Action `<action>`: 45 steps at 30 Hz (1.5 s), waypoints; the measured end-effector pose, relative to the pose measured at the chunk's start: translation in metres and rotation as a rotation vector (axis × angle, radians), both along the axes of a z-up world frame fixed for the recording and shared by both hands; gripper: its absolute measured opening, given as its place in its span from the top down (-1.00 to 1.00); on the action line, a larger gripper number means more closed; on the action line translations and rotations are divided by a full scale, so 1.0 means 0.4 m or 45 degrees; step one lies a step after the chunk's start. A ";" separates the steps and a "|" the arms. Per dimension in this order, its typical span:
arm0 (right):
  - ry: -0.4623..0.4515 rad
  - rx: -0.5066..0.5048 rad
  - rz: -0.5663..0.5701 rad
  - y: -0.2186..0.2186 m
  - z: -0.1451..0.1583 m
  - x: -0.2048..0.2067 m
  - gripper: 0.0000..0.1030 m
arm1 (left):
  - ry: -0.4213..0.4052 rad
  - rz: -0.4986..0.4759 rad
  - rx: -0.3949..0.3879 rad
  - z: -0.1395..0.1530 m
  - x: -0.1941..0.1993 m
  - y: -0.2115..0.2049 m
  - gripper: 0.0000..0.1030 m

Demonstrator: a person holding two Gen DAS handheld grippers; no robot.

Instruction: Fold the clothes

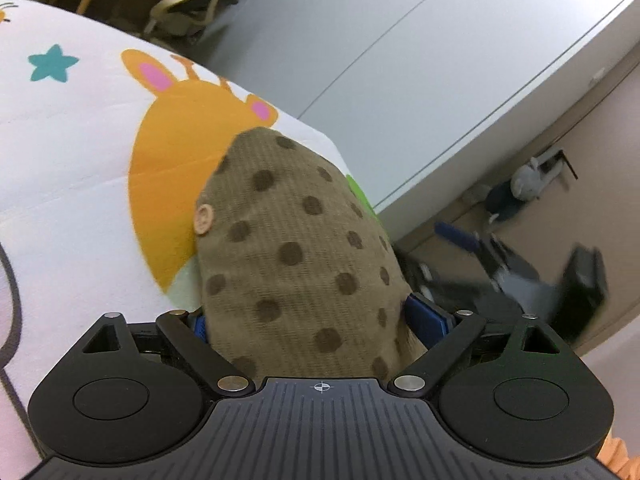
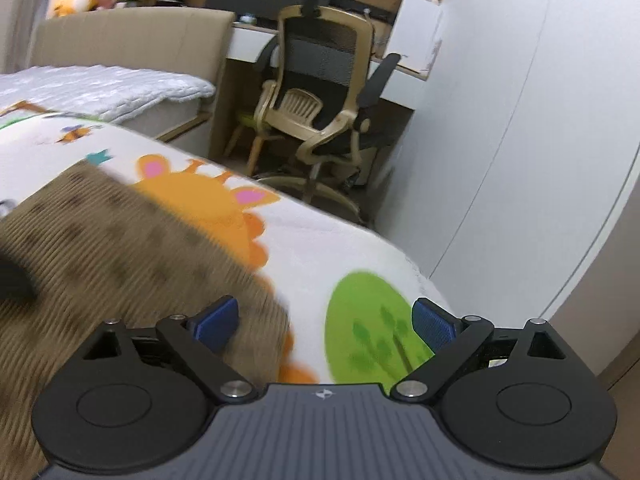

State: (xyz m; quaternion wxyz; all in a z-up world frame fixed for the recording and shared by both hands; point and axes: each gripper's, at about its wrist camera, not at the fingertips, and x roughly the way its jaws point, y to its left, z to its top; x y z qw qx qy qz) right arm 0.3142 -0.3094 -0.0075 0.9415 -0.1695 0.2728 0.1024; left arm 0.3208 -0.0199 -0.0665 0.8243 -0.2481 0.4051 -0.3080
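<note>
Near the bed's far corner, a brown corduroy garment point(image 1: 296, 248) with darker dots and a pale button lies on a cartoon-print blanket point(image 1: 80, 152), over an orange giraffe shape and close to the edge where the bed drops to the floor. From the left wrist view, the left claw point(image 1: 320, 320) stands wide, the cloth bunched up between its blue pads; whether the pads press on it I cannot tell. Its long axis runs straight ahead from that claw toward the corner. From the right wrist view, the right claw point(image 2: 324, 324) is spread open with nothing between its pads, only a green tree print beneath. The garment lies to its left, its edge just past the left finger point(image 2: 218, 320). By my reckoning the left hand is nearer, the right needing to shift leftward to catch the hem.
</note>
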 end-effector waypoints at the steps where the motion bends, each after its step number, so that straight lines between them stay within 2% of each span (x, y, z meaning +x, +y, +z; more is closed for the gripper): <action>1: 0.027 -0.003 0.017 -0.010 -0.005 -0.021 -0.83 | 0.000 0.005 -0.008 0.000 -0.001 0.000 -0.76; 6: 0.048 -0.025 0.018 0.013 -0.038 -0.056 -0.82 | 0.022 0.041 -0.126 0.008 -0.006 0.031 -0.57; 9: 0.060 -0.032 0.059 0.079 -0.029 -0.037 -0.67 | 0.011 0.069 -0.126 0.023 -0.023 0.080 -0.57; 13: 0.067 -0.042 0.141 0.219 -0.027 -0.005 -0.54 | -0.021 0.175 -0.107 0.044 -0.059 0.206 -0.57; 21: 0.112 0.028 0.352 0.584 -0.027 0.052 -0.54 | -0.016 0.491 -0.058 0.053 -0.116 0.532 -0.57; 26: 0.107 0.041 0.390 0.710 -0.034 0.073 -0.54 | -0.009 0.570 -0.050 0.043 -0.105 0.627 -0.60; 28: 0.117 0.059 0.390 0.717 -0.037 0.079 -0.57 | -0.022 0.564 -0.021 0.054 -0.115 0.634 -0.58; 30: 0.119 0.071 0.396 0.703 -0.041 0.082 -0.59 | -0.058 0.557 0.054 0.076 -0.134 0.629 -0.57; 34: 0.123 0.098 0.411 0.657 -0.049 0.067 -0.64 | -0.206 0.595 0.193 0.144 -0.188 0.621 -0.56; 38: 0.117 0.105 0.445 0.589 -0.055 0.022 -0.71 | -0.336 0.580 0.110 0.219 -0.196 0.627 -0.55; 40: 0.116 0.101 0.453 0.571 -0.053 0.006 -0.71 | -0.326 0.539 0.101 0.227 -0.167 0.624 -0.55; 45: 0.066 0.124 0.489 0.553 -0.020 -0.047 -0.71 | -0.172 0.467 0.097 0.168 -0.045 0.609 -0.57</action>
